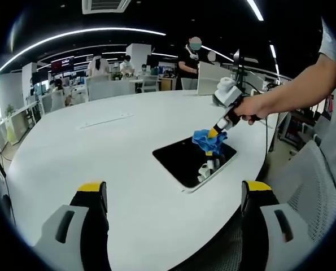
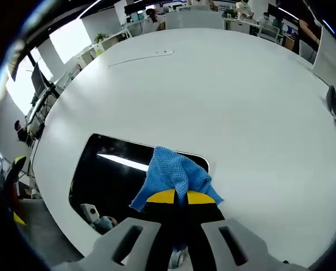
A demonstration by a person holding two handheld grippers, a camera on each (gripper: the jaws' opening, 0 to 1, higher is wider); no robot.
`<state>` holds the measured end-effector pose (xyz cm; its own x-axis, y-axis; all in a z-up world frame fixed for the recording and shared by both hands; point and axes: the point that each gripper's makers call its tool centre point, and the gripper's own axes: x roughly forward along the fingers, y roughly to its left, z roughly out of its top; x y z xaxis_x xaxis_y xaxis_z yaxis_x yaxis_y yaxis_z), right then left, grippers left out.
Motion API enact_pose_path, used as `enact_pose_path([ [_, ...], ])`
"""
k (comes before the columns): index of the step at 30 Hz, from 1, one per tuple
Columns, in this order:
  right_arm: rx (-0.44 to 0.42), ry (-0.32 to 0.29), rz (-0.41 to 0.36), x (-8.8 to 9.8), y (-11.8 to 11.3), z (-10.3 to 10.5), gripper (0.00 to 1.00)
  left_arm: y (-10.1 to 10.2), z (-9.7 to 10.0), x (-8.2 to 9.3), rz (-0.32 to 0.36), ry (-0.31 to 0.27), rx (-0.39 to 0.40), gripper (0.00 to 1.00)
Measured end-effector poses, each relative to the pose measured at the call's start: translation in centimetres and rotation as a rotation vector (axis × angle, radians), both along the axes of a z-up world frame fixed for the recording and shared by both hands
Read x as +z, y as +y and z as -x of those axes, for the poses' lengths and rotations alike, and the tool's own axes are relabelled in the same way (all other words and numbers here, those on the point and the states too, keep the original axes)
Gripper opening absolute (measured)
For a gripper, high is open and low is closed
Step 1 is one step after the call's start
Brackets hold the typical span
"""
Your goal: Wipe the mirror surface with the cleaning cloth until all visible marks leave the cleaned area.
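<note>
A dark rectangular mirror (image 1: 182, 161) lies flat on the white table (image 1: 88, 152) near its right edge. My right gripper (image 1: 217, 133) comes in from the right, held by a hand, and is shut on a blue cleaning cloth (image 1: 208, 141) that rests on the mirror's far right corner. In the right gripper view the cloth (image 2: 173, 175) bunches over the yellow-tipped jaws of the right gripper (image 2: 178, 197), pressed at the mirror's (image 2: 111, 175) right end. My left gripper (image 1: 176, 195) stands open low in its view, short of the mirror, with nothing between its jaws.
The big oval white table (image 2: 241, 101) stretches far beyond the mirror. A grey mesh chair (image 1: 309, 186) stands at the table's right edge. A monitor (image 1: 210, 76) and people sit at the far side. A thin cable (image 2: 139, 58) lies on the far tabletop.
</note>
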<state>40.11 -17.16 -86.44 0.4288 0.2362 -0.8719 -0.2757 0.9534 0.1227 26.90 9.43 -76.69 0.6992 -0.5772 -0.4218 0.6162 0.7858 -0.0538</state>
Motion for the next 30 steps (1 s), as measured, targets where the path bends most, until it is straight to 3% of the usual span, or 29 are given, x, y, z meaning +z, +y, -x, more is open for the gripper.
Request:
enact_pose_path([
  [7,-0.005,-0.003,0.017,0.0,-0.4,-1.3,0.00,0.0,-0.1,0.1,0.003,-0.004,0.002,0.99],
  [21,0.003,-0.017,0.037,0.1,-0.2,-1.1,0.00,0.1,-0.1,-0.3,-0.019,-0.009,-0.001,0.99],
  [30,-0.016,-0.042,0.037,-0.1,-0.3,-2.0,0.00,0.0,-0.1,-0.3,-0.028,-0.012,-0.006,0.99],
])
